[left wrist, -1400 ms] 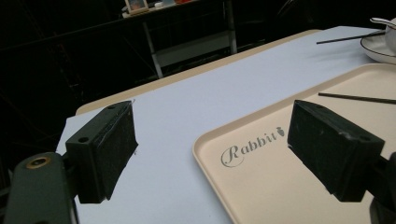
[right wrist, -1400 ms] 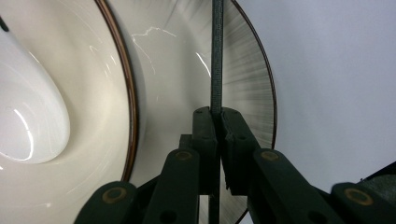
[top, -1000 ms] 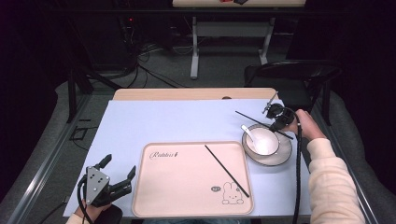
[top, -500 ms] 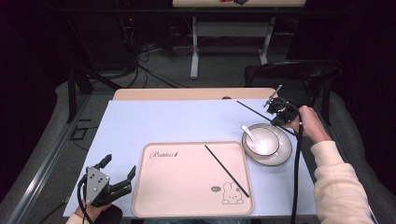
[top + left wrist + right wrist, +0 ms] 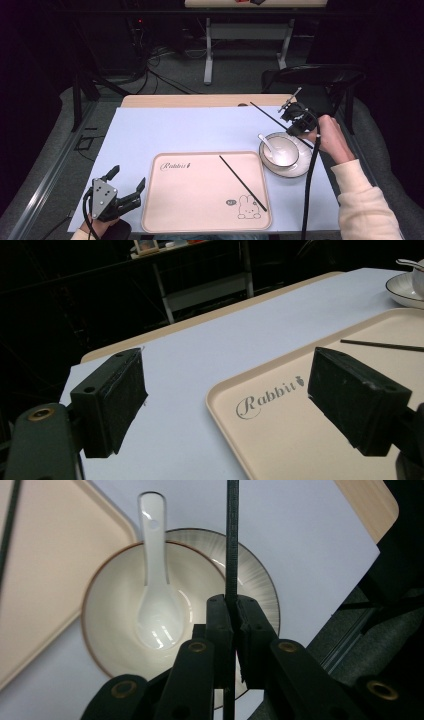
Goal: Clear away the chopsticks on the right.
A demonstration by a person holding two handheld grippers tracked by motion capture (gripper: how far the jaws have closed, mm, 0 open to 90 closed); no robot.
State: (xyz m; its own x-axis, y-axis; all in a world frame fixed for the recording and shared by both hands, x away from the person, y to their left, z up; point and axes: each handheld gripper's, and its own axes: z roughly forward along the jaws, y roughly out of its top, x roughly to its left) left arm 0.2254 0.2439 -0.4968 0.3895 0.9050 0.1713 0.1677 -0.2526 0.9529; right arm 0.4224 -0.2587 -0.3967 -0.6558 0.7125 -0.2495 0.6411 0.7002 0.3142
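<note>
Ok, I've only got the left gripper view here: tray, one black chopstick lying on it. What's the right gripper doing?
Observer: The right gripper is shut on another black chopstick, holding it over the edge of the bowl.
Operator: Anything inside that bowl?
Observer: A white ceramic spoon lies in it, with its handle sticking out past the rim.

Overhead forward-down, two close claw cameras — all share tray (image 5: 200,200)
</note>
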